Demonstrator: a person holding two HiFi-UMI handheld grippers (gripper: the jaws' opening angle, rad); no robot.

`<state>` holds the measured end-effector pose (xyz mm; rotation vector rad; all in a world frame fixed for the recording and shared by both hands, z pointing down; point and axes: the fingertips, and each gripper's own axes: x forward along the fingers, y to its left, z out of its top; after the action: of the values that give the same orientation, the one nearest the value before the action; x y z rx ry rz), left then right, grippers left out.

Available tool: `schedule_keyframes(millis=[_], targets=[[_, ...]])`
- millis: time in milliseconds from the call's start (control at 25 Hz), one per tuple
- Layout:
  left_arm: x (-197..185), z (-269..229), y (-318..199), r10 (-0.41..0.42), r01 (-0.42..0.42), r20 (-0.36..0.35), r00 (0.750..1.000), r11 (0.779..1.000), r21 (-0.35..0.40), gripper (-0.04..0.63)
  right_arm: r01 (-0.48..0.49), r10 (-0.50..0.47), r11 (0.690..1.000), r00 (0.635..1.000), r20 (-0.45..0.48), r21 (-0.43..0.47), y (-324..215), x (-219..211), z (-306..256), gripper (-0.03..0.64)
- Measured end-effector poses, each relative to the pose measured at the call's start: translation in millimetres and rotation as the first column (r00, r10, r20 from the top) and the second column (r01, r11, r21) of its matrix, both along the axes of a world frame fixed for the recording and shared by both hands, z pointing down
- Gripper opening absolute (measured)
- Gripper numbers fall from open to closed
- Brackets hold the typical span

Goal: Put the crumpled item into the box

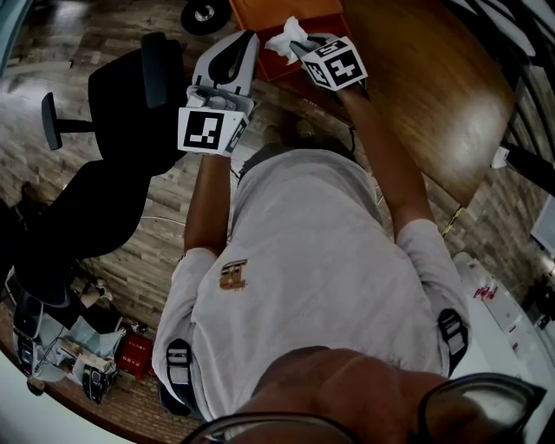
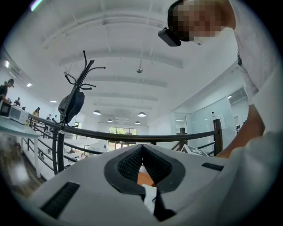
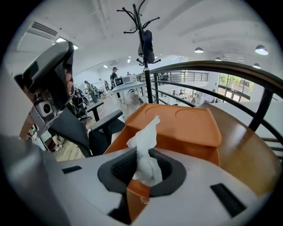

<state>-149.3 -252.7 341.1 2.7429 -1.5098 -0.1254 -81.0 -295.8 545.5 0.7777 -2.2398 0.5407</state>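
Crumpled tissue (image 1: 287,38), perhaps over orange box (image 1: 258,24)

crumpled white tissue (image 3: 144,148) near orange box (image 3: 188,126)

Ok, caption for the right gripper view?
The right gripper pinches a crumpled white tissue near the orange box on the wooden table.

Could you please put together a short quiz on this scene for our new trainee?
1. True or false: the right gripper is closed on the crumpled white tissue.
2. Where does the orange box stand? A: on the black chair. B: on the wooden table. C: on the floor.
3. Fill in the missing word: the jaws of the left gripper are ____ (together or apart), with nothing held between them.

Key: 1 true; 2 B; 3 together.
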Motion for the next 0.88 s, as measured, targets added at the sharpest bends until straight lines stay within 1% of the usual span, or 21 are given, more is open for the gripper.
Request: schedule_keyframes(millis=[160,480,680,800,880], targets=[[0.0,3.2,-3.5,0.001,-0.001,0.002,1.0,1.0,-0.008,0.02,0.005,-0.005,1.0,0.999,-0.041,-0.016,-1.9,2.5,10.0,0.069],[2.3,6.8,-8.1,0.004,-0.005,-0.004,1.0,1.0,-0.018,0.02,0.022,-0.02,1.0,0.986,-0.163,0.012,-7.9,12.8,23.2,0.074],[5.5,5.9,-9.1,-0.001,0.001,-0.009,1.0,1.0,-0.016,0.02,0.033,-0.024,0.999,0.976,-0.216,0.039,-13.3,21.8,23.6,0.109],[5.1,8.1,-10.7,-0.005,0.005,-0.008,1.0,1.0,-0.019,0.02,0.027,-0.024,1.0,0.973,-0.231,0.011,-12.8,26.4,33.3,0.144],[6.6,9.5,-12.0,-0.008,0.008,-0.006,1.0,1.0,-0.024,0.02,0.027,-0.022,0.999,0.966,-0.256,0.018,-16.5,32.2,35.1,0.163]])
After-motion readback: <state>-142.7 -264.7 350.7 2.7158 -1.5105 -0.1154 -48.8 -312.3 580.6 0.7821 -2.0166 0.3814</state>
